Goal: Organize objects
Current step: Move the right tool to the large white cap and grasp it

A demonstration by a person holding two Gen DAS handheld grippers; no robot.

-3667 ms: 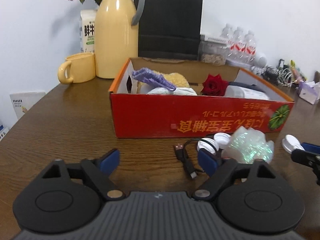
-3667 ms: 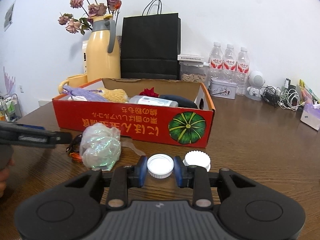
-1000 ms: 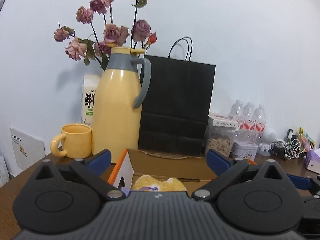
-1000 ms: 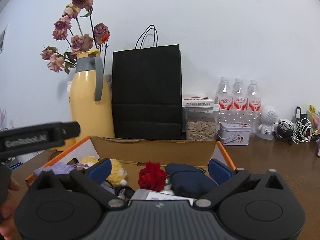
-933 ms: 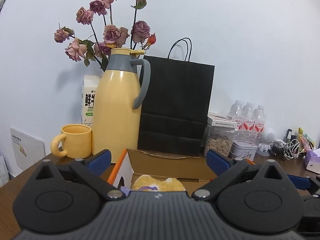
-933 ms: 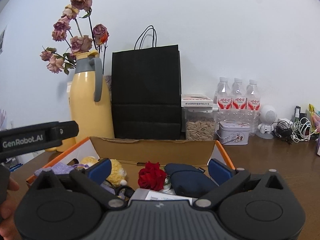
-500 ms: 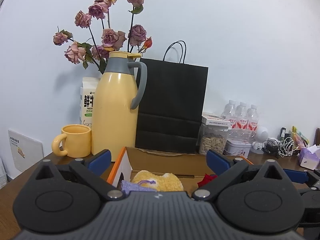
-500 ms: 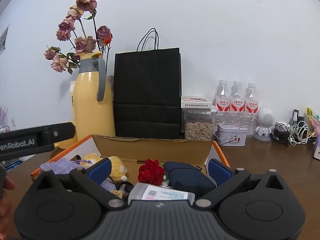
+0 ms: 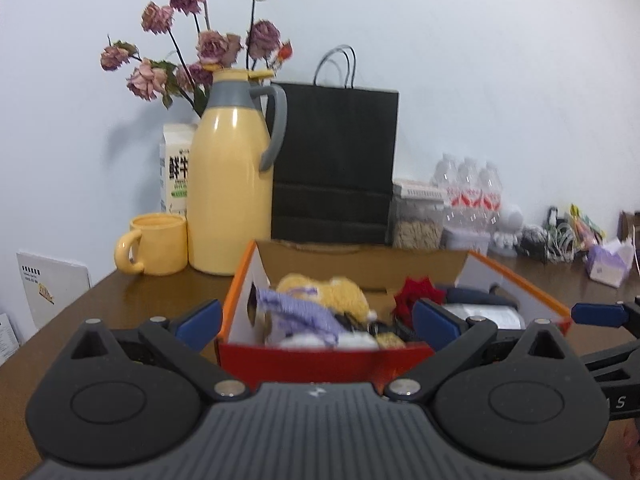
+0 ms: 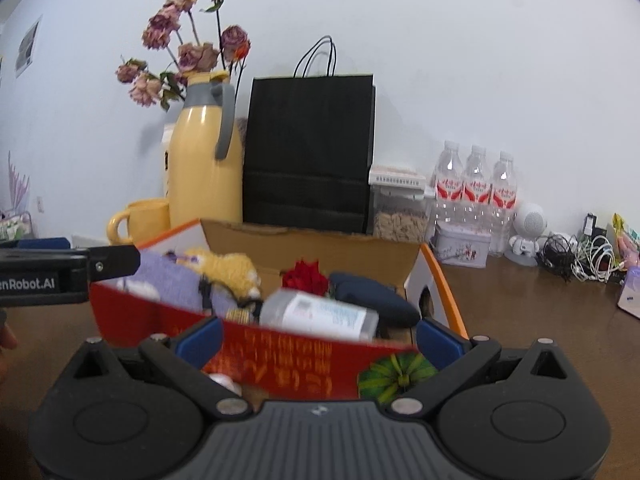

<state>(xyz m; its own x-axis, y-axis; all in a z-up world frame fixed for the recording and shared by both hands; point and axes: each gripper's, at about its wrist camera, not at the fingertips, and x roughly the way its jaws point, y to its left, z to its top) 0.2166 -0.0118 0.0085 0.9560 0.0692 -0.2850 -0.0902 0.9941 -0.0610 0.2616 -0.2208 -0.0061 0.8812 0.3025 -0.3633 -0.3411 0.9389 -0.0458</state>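
Left hand-held gripper (image 9: 316, 322) spread wide, nothing between its blue pads; it filled the lower half of the left wrist frame, hovering before the near end of the red cardboard box (image 9: 320, 354). Right hand-held gripper (image 10: 318, 338) likewise spread and empty, low centre of its own frame, facing the box's long red side with the printed green pumpkin (image 10: 394, 372).

Around them: brown wooden surface (image 9: 152, 292). Behind the box, centre frame, a black paper bag (image 9: 334, 160) stood upright. Left of it a yellow thermos jug (image 9: 230, 196) with dried pink roses (image 9: 200, 48) behind it, a yellow mug (image 9: 158, 244) just beside the jug, and a milk carton (image 9: 174, 168) at the back. To the right, a clear jar of seeds (image 10: 398, 208), three water bottles (image 10: 476, 188), a small tin (image 10: 460, 244), a white figurine (image 10: 528, 232), and tangled cables (image 10: 580, 256) at the right edge.

Box open-topped, orange-rimmed, sat centre frame on the surface. Inside: a lilac cloth (image 10: 172, 276) and a yellow plush (image 10: 228, 266) at the left end, a red rose (image 10: 306, 276) mid-box, a dark blue pouch (image 10: 372, 300), and a clear bottle with a white label (image 10: 320, 314) lying on its side. Contents were blurred in both views.
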